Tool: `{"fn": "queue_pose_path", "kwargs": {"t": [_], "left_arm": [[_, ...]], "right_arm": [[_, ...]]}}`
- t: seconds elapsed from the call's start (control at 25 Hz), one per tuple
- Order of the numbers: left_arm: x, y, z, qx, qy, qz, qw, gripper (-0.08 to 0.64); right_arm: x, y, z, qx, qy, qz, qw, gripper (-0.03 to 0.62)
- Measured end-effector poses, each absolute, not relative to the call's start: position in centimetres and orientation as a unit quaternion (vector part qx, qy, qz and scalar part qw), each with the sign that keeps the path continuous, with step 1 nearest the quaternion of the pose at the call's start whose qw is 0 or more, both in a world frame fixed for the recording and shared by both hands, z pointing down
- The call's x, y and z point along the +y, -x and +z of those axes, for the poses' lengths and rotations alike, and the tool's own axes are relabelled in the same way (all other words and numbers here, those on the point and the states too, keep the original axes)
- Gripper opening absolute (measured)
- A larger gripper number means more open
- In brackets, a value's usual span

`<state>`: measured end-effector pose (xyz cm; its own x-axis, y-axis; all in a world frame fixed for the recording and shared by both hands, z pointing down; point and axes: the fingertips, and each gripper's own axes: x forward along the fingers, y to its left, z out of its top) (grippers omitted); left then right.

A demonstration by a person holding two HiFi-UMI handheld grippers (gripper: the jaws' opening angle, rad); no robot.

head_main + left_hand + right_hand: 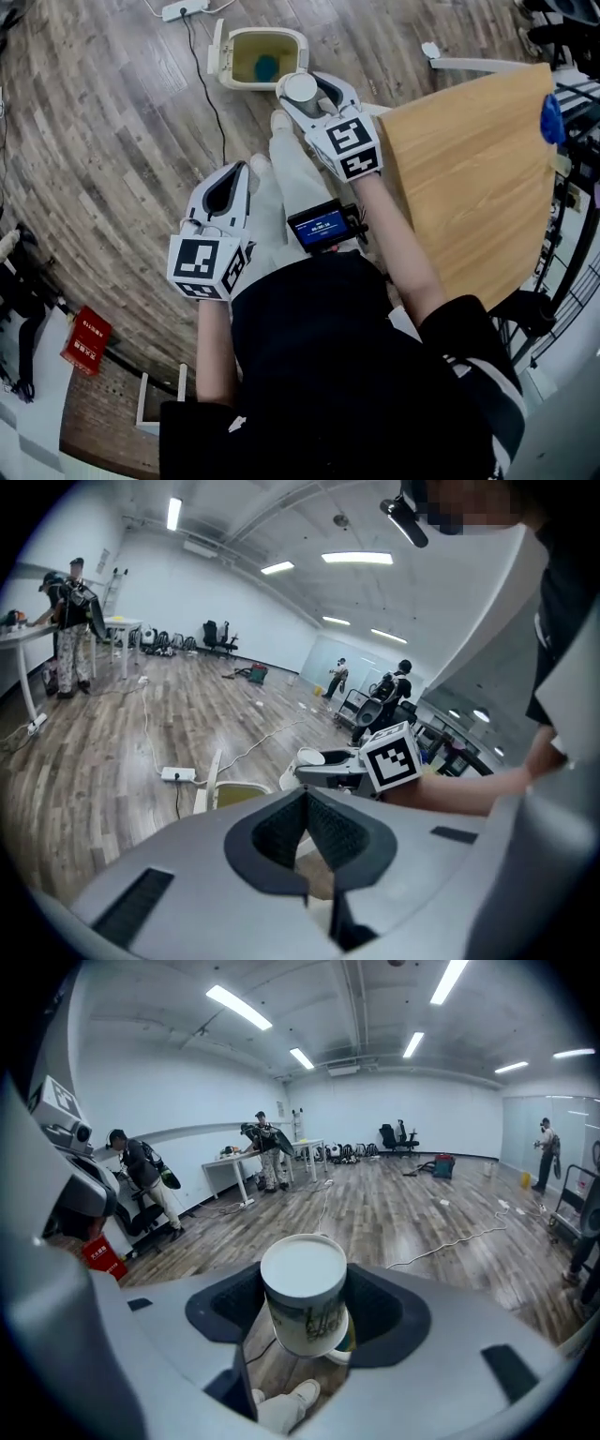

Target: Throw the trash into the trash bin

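Observation:
A cream trash bin (246, 58) stands on the wooden floor with its lid (217, 49) swung open to the left and a blue item (266, 67) lying inside. My right gripper (302, 92) is shut on a white paper cup (301, 87), held above the bin's near right corner. In the right gripper view the cup (303, 1288) sits upright between the jaws of that gripper (305, 1309). My left gripper (240, 171) hangs lower left, short of the bin, shut and empty. In its own view the tips of the left gripper (306, 797) meet, with the bin (234, 794) beyond.
A wooden table (469, 178) stands at the right with a blue object (551, 119) on its far edge. A power strip (184, 9) and its cable run past the bin. A red box (86, 339) lies at lower left. People (141, 1180) stand far off.

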<state>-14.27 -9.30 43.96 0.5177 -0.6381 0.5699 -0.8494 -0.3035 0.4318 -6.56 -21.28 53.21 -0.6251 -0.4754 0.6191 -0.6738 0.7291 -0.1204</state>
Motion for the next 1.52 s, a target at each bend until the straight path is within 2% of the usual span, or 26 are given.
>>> {"fn": "queue_pose_path", "kwargs": {"t": [0.32,0.6,0.84,1.2,1.24,1.28,1.36,1.4,1.52], "left_arm": [[-9.0,17.3,57.2,-0.474,-0.725,0.196,0.46,-0.003],[-7.9,15.3,65.0,-0.448,-0.694,0.205,0.526,-0.003],[-9.1,15.1,66.3,-0.451,-0.686,0.18,0.542,-0.003],[-12.3,14.8,65.9,-0.453,-0.701,0.166,0.525,-0.003],[-12.5,14.6,65.7,-0.451,-0.705,0.17,0.52,-0.003],[-12.7,14.5,65.4,-0.449,-0.709,0.173,0.515,-0.003],[-13.5,14.4,65.0,-0.449,-0.716,0.17,0.507,-0.003],[-13.8,14.4,64.6,-0.452,-0.717,0.165,0.504,-0.003],[-13.6,14.0,62.7,-0.457,-0.722,0.156,0.496,-0.003]], "right_arm": [[-27.8,10.7,70.8,-0.875,-0.313,0.211,0.304,0.264],[-31.3,11.6,85.3,-0.858,-0.325,0.221,0.331,0.264],[-30.4,11.8,88.5,-0.849,-0.328,0.235,0.341,0.275],[-31.8,10.6,86.8,-0.846,-0.339,0.242,0.333,0.267],[-32.0,10.3,86.3,-0.845,-0.342,0.241,0.333,0.242],[-32.1,10.0,85.8,-0.843,-0.348,0.238,0.334,0.189],[-32.8,9.4,84.8,-0.841,-0.361,0.225,0.335,0.047],[-33.2,9.2,84.1,-0.842,-0.363,0.218,0.334,0.016],[-32.8,9.3,80.4,-0.854,-0.356,0.209,0.317,-0.002]]}}
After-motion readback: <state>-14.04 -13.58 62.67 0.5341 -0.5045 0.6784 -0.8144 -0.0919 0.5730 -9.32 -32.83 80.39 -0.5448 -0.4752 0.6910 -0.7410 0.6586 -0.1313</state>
